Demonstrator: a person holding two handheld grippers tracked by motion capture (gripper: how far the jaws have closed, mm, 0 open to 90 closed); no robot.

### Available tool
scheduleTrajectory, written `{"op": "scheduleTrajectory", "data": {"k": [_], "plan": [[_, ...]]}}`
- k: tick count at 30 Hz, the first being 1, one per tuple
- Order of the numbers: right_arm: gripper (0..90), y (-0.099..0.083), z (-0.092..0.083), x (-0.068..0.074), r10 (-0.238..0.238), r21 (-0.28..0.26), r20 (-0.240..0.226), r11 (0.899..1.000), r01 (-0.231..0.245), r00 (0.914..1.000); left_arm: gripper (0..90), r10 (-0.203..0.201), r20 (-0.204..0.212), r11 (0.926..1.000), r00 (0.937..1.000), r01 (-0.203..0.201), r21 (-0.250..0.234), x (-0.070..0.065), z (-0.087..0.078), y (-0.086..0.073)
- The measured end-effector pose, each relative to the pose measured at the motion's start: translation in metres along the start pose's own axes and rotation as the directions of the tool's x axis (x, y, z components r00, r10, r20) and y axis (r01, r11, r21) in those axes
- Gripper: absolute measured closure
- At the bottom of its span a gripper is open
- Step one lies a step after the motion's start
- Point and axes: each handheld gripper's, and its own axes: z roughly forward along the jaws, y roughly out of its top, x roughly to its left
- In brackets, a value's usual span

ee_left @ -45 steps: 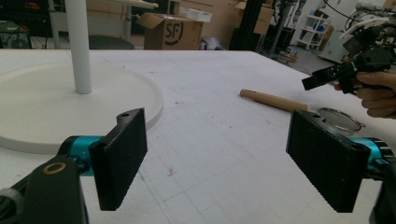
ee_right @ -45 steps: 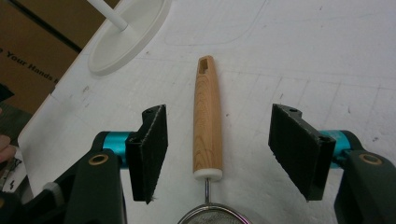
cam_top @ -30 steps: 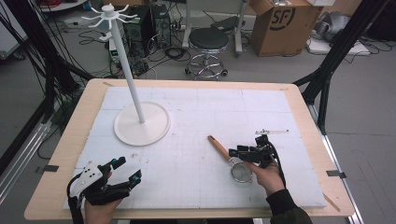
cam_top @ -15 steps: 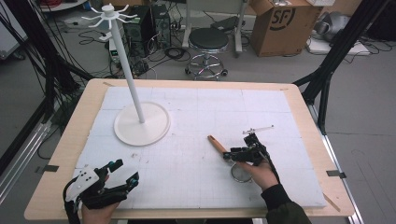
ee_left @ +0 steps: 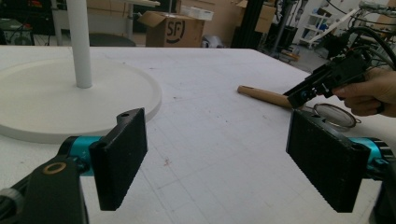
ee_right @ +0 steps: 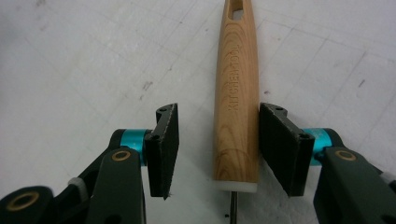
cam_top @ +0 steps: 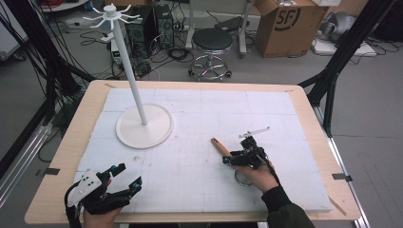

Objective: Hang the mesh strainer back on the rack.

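A strainer with a wooden handle (cam_top: 220,145) and a round mesh bowl (cam_top: 243,179) lies on the white mat, right of centre. My right gripper (cam_top: 229,159) is lowered over the handle (ee_right: 236,93), which lies between its jaws. Its right pad (ee_right: 280,144) sits against the wood and the left pad (ee_right: 164,147) stands clear, so it is open; the jaws have just been closing. My left gripper (cam_top: 128,175) rests at the front left, open and holding nothing (ee_left: 219,163). From there the handle (ee_left: 264,95), the mesh (ee_left: 336,115) and the right gripper (ee_left: 322,81) show at the right.
A tall white rack on a round base (cam_top: 144,126) stands at the back left of the mat (ee_left: 56,102). A small thin metal piece (cam_top: 254,131) lies just beyond the right gripper. A stool (cam_top: 212,42) and a cardboard box (cam_top: 285,23) stand on the floor behind the table.
The right gripper has shifted left along the strainer onto the wooden handle, and its jaws have narrowed around it. The left gripper has stayed put.
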Motion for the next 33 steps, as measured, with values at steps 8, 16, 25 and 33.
{"op": "scheduleTrajectory", "data": {"k": [8,16,25,33], "plan": [[57.4,0.0,0.002,0.007,-0.063,0.012,0.077,0.998,0.063,0.995,21.2,0.011,0.008,0.9999,0.9999,-0.011,0.007,-0.002,0.002,0.0],[61.4,0.0,0.004,0.011,-0.099,0.028,0.12,0.995,0.096,0.9879,21.2,0.008,0.009,0.9999,0.9999,-0.008,0.007,-0.003,0.003,0.0],[61.8,0.003,0.009,0.024,-0.171,0.073,0.211,0.985,0.159,0.9625,21.5,0.01,0.015,0.9999,0.9998,-0.01,0.003,-0.004,0.003,0.001],[64.9,0.006,0.011,0.029,-0.188,0.112,0.238,0.98,0.165,0.953,21.6,0.011,0.017,0.9999,0.9998,-0.011,0.003,-0.004,0.004,0.001]]}}
